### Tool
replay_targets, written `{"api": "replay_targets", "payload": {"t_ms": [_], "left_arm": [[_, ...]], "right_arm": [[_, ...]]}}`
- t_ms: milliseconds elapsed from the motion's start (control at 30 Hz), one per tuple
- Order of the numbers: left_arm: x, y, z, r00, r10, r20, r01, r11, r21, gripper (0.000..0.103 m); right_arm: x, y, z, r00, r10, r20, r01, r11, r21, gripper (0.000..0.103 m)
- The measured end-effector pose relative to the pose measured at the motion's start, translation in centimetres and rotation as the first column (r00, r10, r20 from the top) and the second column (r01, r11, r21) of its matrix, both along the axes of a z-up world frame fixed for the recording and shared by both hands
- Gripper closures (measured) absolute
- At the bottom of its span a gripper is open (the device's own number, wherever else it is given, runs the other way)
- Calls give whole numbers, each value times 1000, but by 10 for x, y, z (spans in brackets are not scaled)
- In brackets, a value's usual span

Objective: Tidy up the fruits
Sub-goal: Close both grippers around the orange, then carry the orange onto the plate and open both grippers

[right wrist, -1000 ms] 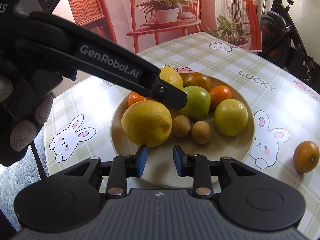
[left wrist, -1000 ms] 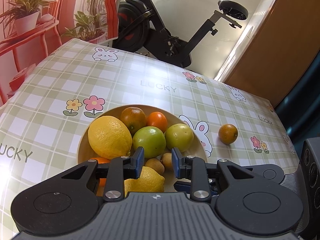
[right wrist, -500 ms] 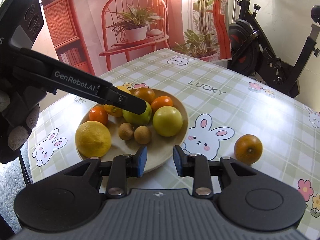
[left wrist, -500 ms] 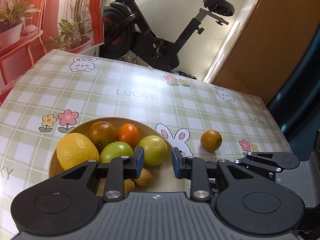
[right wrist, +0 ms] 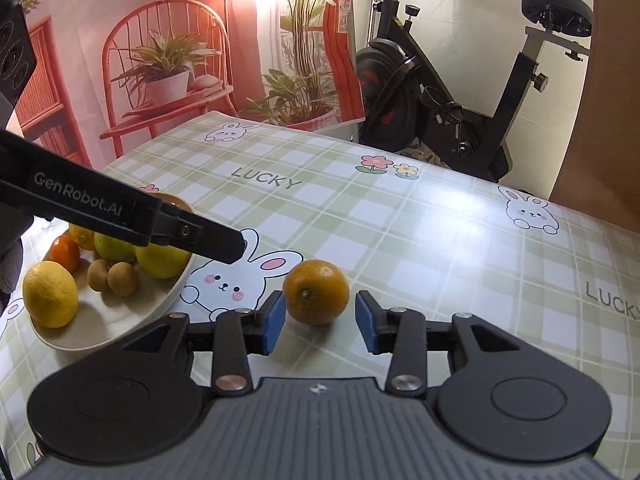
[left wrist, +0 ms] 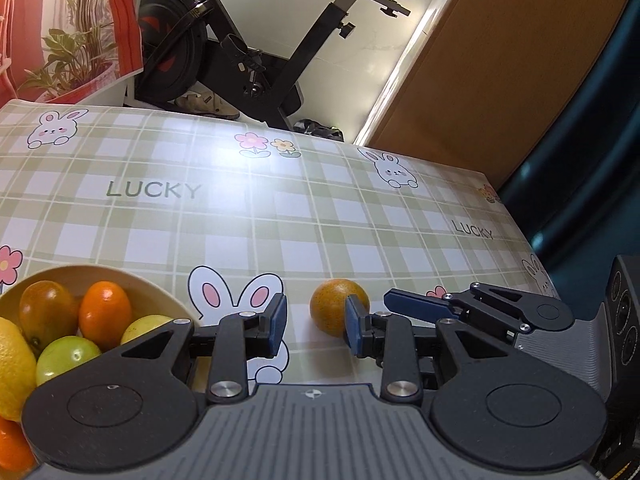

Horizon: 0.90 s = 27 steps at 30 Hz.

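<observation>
Right hand-held gripper (right wrist: pixel 320 322), jaws just widened and ungrasping, flanked the lone orange (right wrist: pixel 316 291) at lower centre; an off-centre closure risked rolling it away across the table (right wrist: pixel 400 220).

The left tool (left wrist: pixel 313 325) hides part of the loose orange (left wrist: pixel 335 306); the plate (left wrist: pixel 120 278) is cut off at the frame's left edge.

Both wrist cameras are looking steeply down along their claws, close over the counter (left wrist: pixel 280 216), sharing the lone orange (right wrist: pixel 316 292) and fruit plate (right wrist: pixel 100 336).
</observation>
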State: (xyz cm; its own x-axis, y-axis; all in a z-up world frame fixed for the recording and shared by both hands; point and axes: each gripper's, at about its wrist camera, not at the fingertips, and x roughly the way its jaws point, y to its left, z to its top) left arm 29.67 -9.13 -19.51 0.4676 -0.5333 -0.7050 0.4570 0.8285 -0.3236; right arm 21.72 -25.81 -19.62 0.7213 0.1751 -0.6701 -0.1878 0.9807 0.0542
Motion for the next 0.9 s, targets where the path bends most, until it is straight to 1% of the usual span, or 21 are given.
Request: {"api": "replay_targets", "payload": {"t_ms": [133,267,400,600,700,767,900], "left_arm": [[4,-16,-9,1000,-20,-20,20,1000,-6,61],[9,-22,-18,999,-18,-49,17,1000,-19,60],[13,-25,-25,998,-16,-55,15,1000,-10,60],[17,-25,-30,997,-28,-71,25,999,-33,59],[15,-23,-30,997,-36,-62,34,999,-30,59],[13,-23,-29,997,-42,-68,40,999,-30,60],[2,-21,-21,997,-59,-43,59,998,-13,60]], "right_arm": [[7,-2,-9,1000,9,-10,-9,1000,1,56],[12,1,-14,1000,24,-16,-24,1000,7,56],[16,2,-18,999,31,-23,-30,999,19,56],[20,2,-21,999,36,-32,-34,998,44,55],[21,2,-21,999,35,-33,-34,998,44,54],[21,1,-21,999,28,-32,-27,998,51,56],[16,0,-16,999,29,-20,-28,997,70,57]]}}
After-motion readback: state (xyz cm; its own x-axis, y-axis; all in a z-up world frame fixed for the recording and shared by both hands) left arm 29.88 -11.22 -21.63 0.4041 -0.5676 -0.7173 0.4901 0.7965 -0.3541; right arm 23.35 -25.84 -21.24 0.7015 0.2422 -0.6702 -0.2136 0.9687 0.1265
